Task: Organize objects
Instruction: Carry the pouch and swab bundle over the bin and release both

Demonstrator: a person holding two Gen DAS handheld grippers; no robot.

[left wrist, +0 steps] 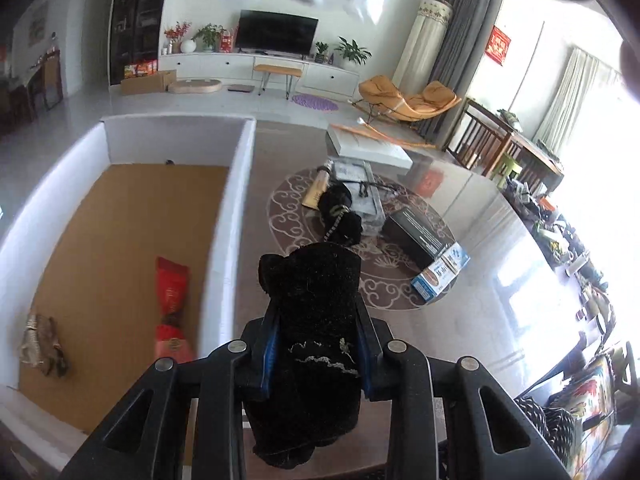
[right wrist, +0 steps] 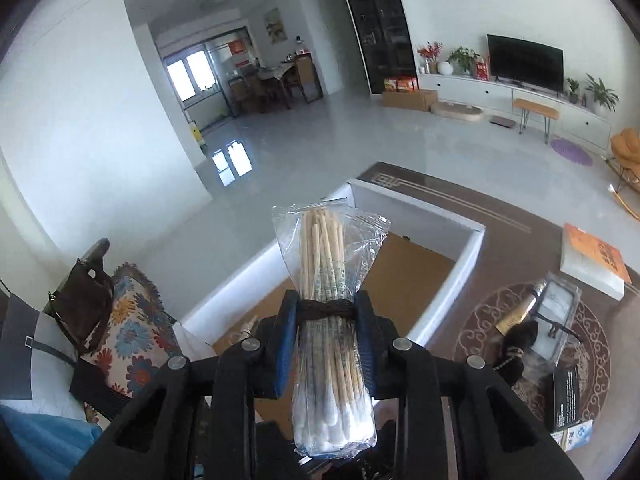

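Black plush fabric fills the left gripper (left wrist: 316, 344): its blue-padded fingers are clamped on a dark pouch (left wrist: 310, 320) held above the brown bench (left wrist: 472, 300), just right of the white-walled box (left wrist: 236, 216). Inside the box, on its cardboard floor, lie a red packet (left wrist: 172, 308) and a crumpled wrapper (left wrist: 42, 342). The right gripper (right wrist: 326, 332) is clamped on a clear bag of cotton swabs (right wrist: 330, 320), bound with a dark band and held upright over the box's near end. A blue carton (left wrist: 440, 276) and a black box (left wrist: 416, 234) rest on the bench.
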